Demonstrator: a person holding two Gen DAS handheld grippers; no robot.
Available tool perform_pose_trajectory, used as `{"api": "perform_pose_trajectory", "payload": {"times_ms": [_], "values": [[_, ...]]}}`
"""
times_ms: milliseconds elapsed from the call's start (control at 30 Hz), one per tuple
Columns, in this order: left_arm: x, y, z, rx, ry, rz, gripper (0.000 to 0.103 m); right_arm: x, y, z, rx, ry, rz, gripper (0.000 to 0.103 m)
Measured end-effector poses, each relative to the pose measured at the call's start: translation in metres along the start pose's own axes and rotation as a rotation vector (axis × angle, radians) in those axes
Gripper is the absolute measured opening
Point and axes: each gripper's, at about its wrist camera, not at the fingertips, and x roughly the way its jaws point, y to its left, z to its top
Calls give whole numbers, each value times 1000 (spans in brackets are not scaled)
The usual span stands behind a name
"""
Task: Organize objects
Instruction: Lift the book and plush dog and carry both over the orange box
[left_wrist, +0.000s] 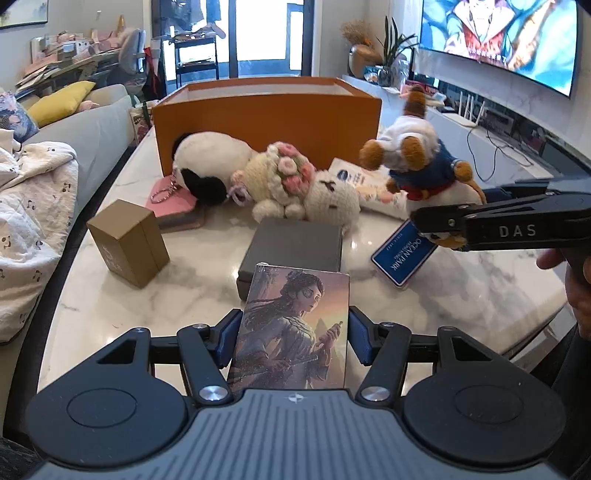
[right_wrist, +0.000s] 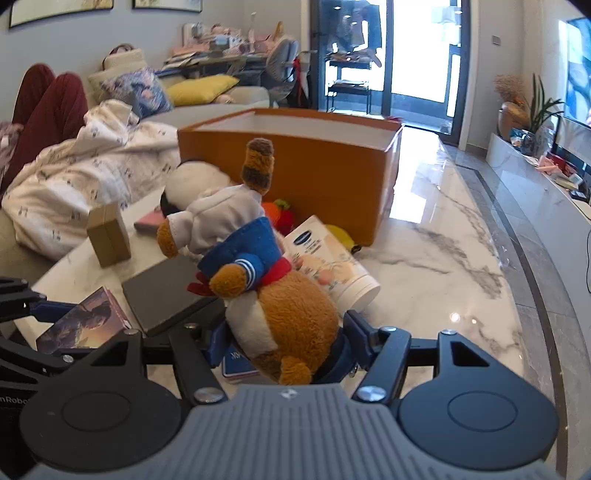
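Note:
My left gripper (left_wrist: 295, 332) is shut on an illustrated card box (left_wrist: 291, 328), held upright over the marble table (left_wrist: 461, 295); the same box (right_wrist: 81, 325) shows at the left of the right wrist view. My right gripper (right_wrist: 284, 339) is shut on a brown plush toy (right_wrist: 280, 314) in a blue and white sailor outfit, raised off the table. In the left wrist view that toy (left_wrist: 417, 158) hangs head-down from the right gripper (left_wrist: 428, 225), with a blue tag (left_wrist: 404, 258) dangling below. An open orange box (left_wrist: 266, 125) stands behind.
Before the orange box lie a black-and-white plush (left_wrist: 210, 162), a crocheted lamb (left_wrist: 303, 188), a white tube (right_wrist: 328, 258) and a pink case (left_wrist: 173, 201). A grey box (left_wrist: 295, 247) and a tan box (left_wrist: 127, 242) stand nearer. A sofa with a blanket (left_wrist: 37, 206) borders the left.

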Motion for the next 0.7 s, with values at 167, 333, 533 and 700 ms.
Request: {"api": "perform_pose_trajectory", "payload": {"times_ms": [167,333,533,700], "values": [[-11,0,13,-4,-49,5,70,-11,-5,9,50,-34,20,65],[-19,8,42,-19,-105,0,70,-23,0,26,50,-81,37,65],[-16,24,110,-21,-199,25,70,-33,-4,84,75,-179,74,66],[4,43,182,-39,-293,61,70,-19,-8,152,73,-274,37,66]]}}
